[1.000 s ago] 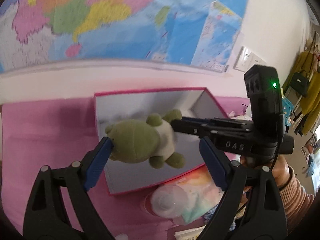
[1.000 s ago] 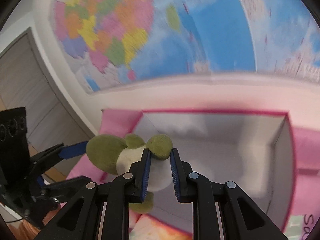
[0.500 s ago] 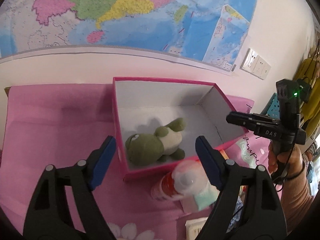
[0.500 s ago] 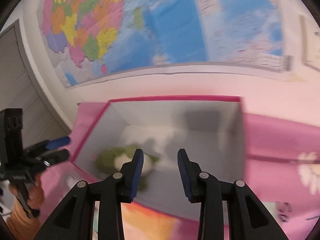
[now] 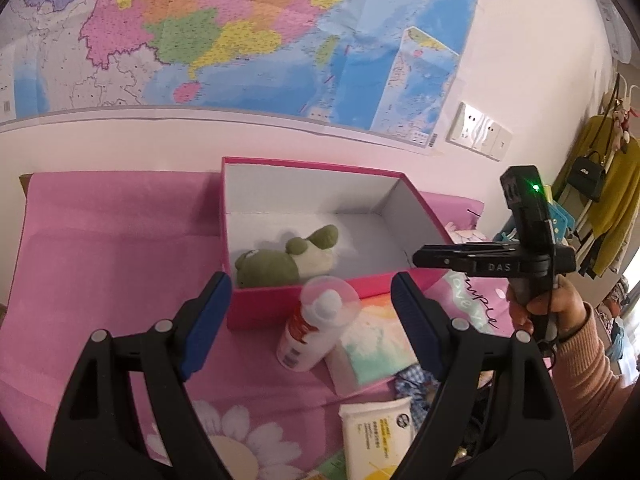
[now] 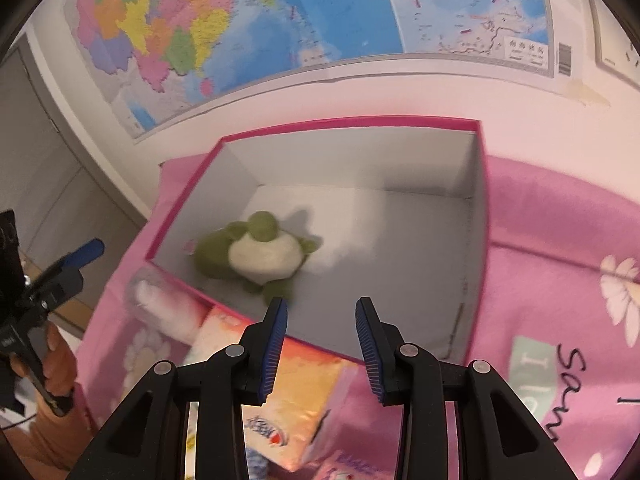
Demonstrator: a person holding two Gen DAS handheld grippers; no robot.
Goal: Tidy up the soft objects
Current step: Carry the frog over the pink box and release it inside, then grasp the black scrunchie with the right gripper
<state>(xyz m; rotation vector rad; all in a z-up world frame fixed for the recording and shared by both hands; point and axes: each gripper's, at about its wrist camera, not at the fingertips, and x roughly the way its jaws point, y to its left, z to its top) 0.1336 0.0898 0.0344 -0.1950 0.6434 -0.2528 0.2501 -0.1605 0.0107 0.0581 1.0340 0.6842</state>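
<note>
Bottle point(image 6: 160, 304) blurred beside box point(image 6: 478, 240)

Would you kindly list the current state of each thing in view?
Pink box: open, no lid.
Plush frog: lying inside the box, released.
Bottle: tipped against the box front.
Left gripper: open, empty.
Right gripper: open, empty, jaws just widened.

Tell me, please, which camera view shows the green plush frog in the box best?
The right wrist view: it looks down into the pink box, so the frog, lying inside, shows its white belly and limbs, though slightly blurred. In the left wrist view the frog is sharper, but the box's front wall hides its lower part.
</note>
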